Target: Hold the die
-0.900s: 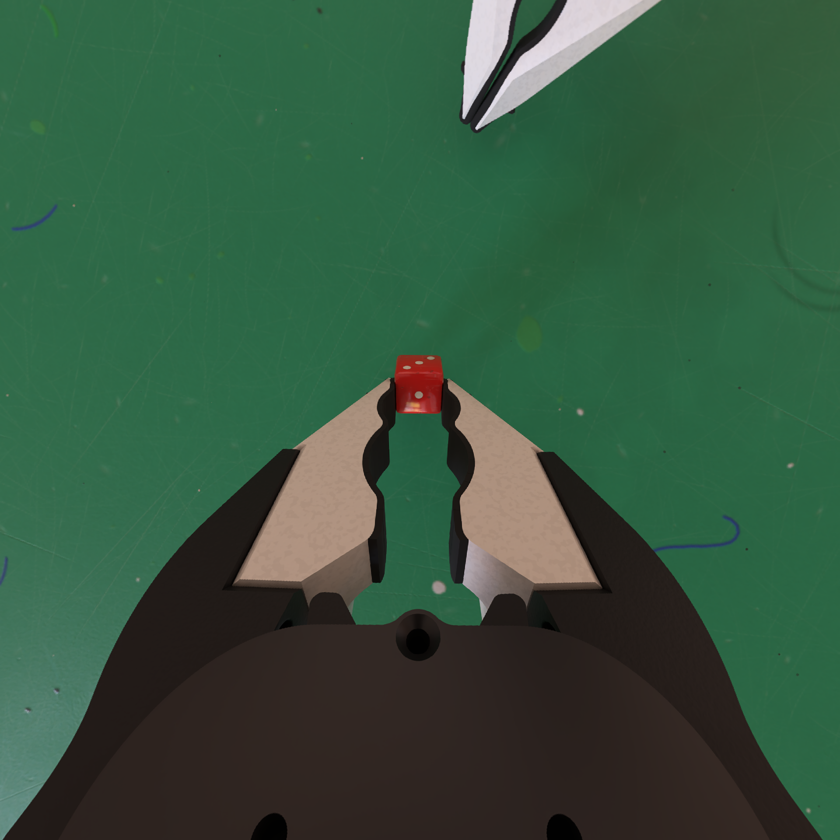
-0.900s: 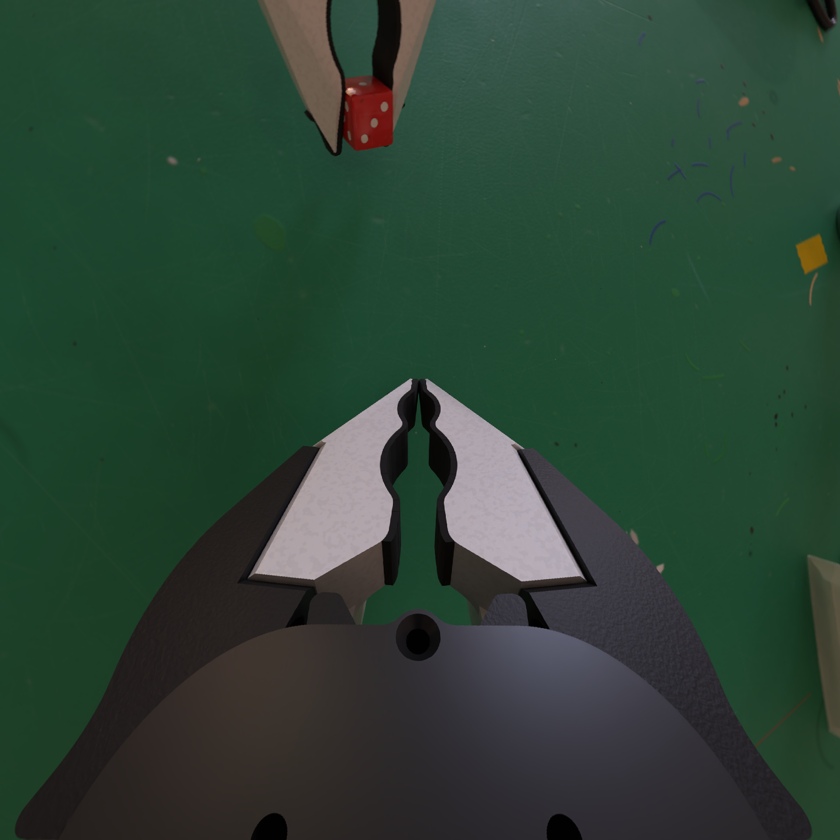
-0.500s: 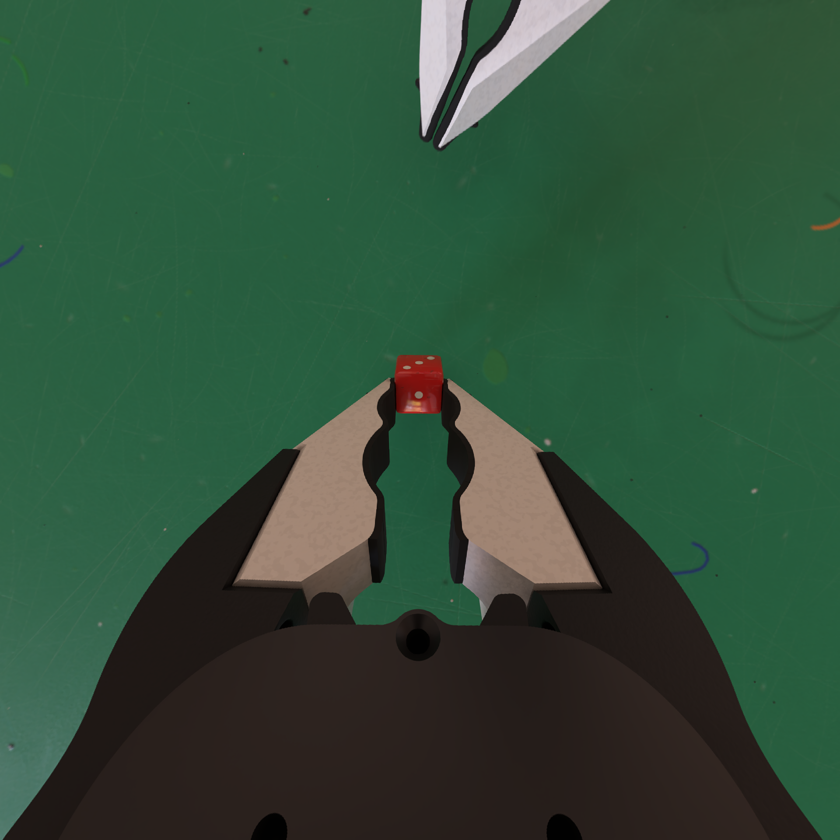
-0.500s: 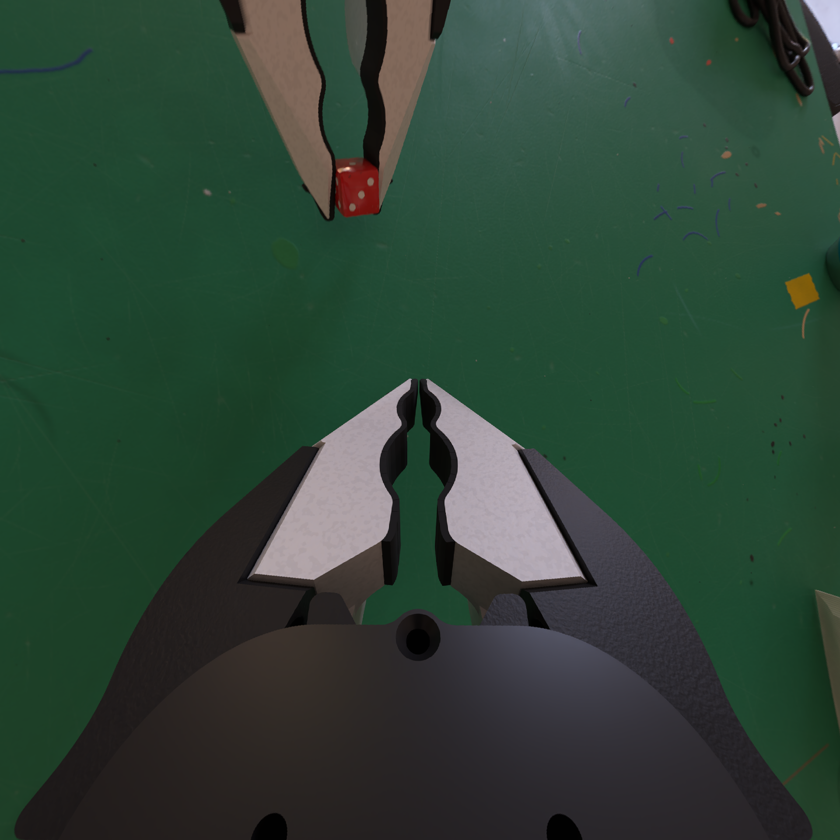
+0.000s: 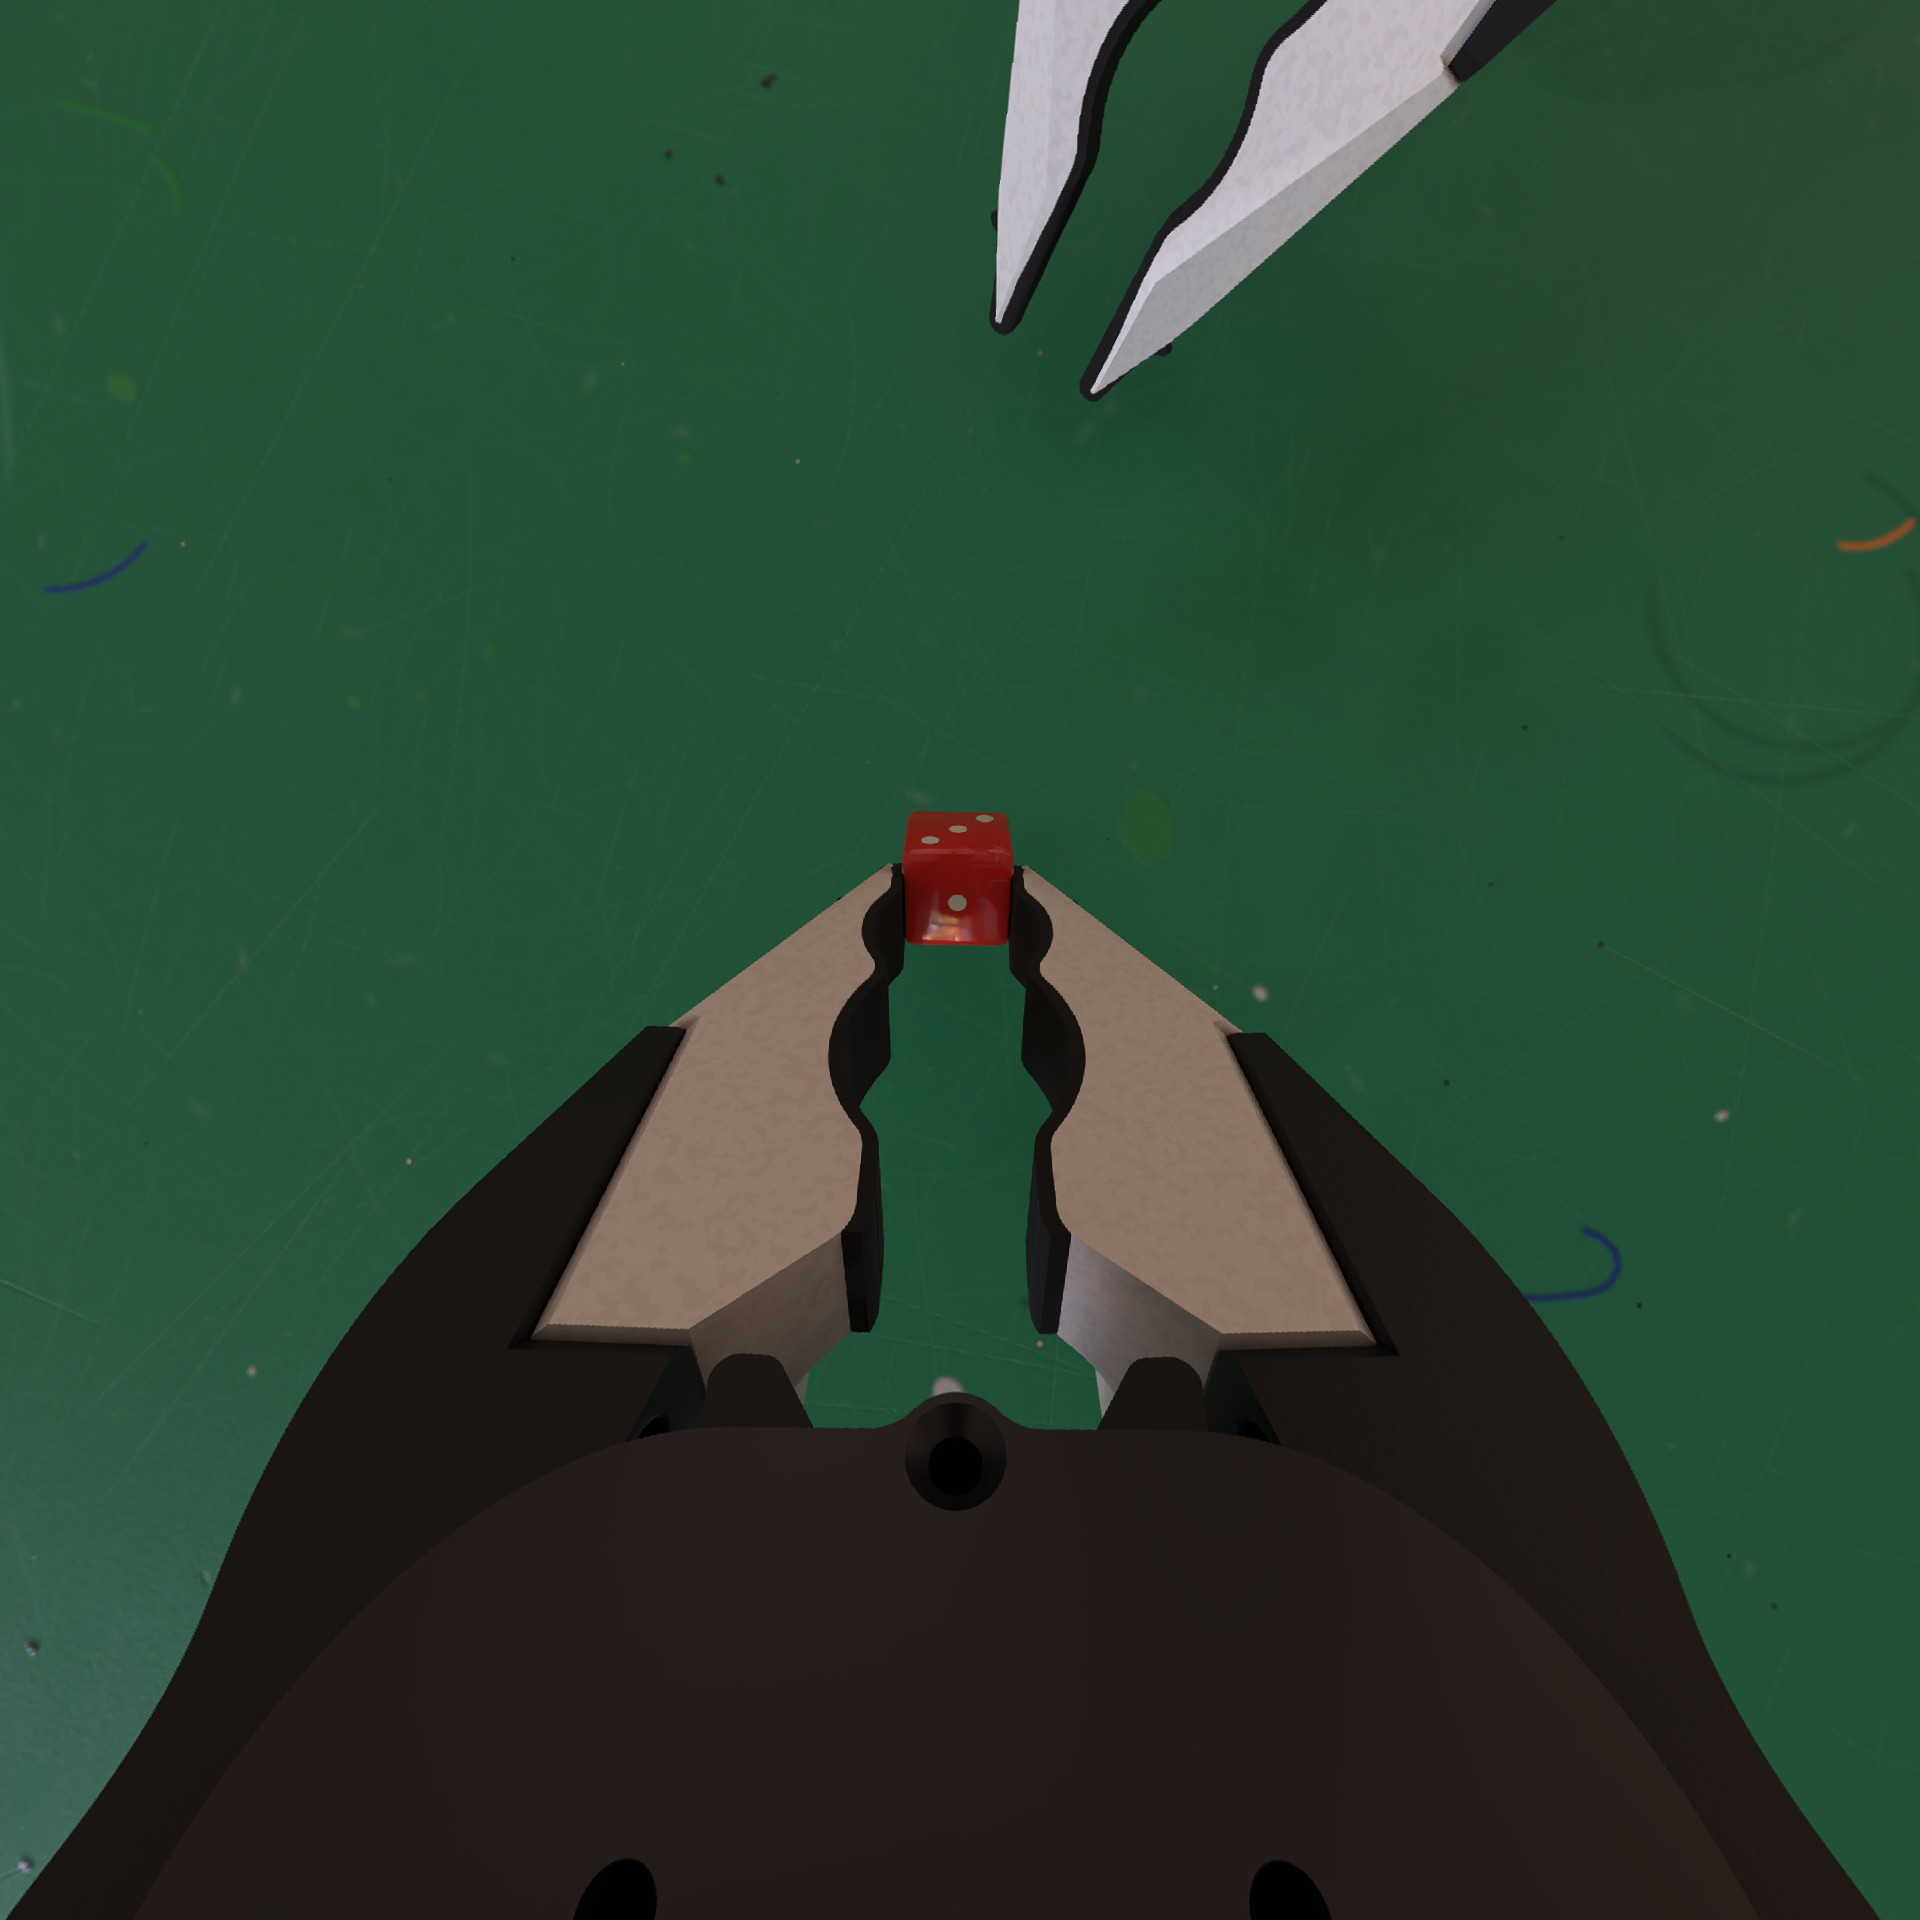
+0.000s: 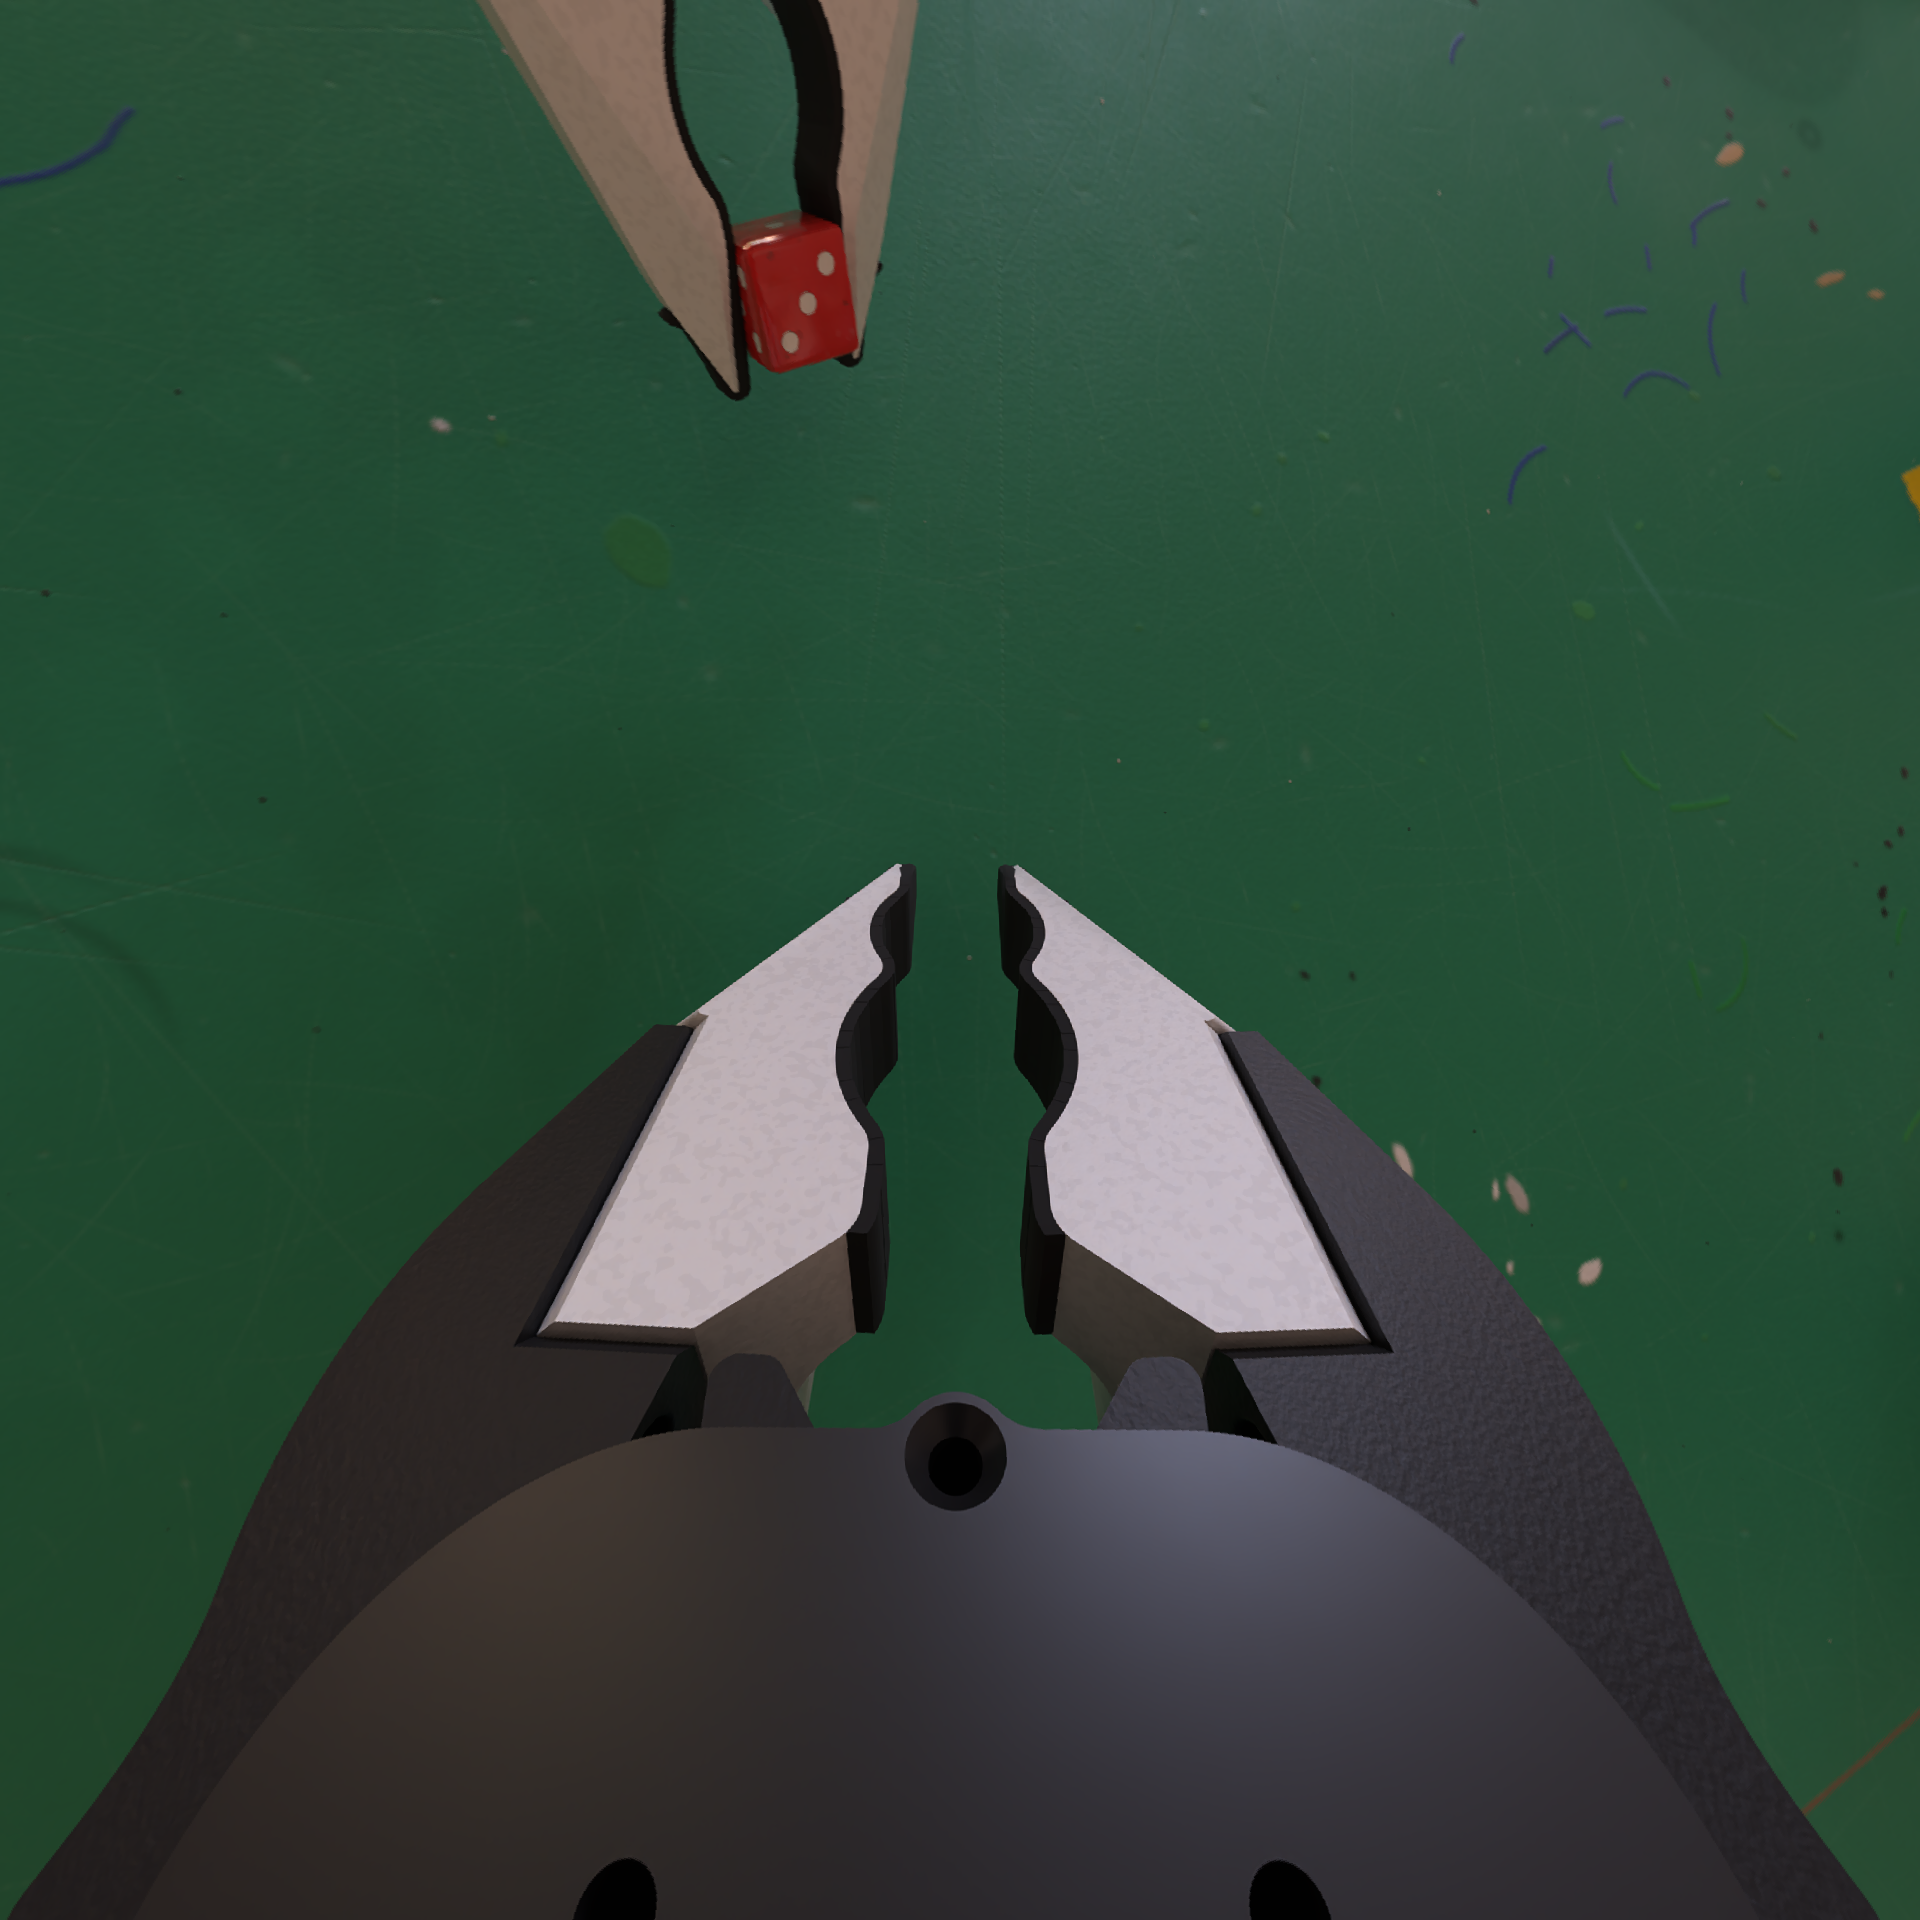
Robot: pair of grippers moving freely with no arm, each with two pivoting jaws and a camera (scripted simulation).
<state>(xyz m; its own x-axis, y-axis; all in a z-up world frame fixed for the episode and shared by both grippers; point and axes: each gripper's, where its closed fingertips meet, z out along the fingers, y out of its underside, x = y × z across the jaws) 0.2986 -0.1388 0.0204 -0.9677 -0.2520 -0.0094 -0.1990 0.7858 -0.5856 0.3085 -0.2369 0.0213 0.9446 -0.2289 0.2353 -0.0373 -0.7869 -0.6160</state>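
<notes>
Right gripper sits w/ its pale fingers parted – a clear gap at the tips, nothing between them – over a scuffed green mat. Ahead, the left gripper pinches a red die at its tan fingertips.

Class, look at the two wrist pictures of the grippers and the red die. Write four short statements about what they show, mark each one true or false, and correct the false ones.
1. The left gripper is shut on the red die. True.
2. The right gripper also grips the die. False: it is empty and apart from the die.
3. The right gripper's fingertips are pressed together. False: a gap shows between them, so it is open.
4. The die sits at the tips of the tan fingers, not deep between them. True.
</notes>
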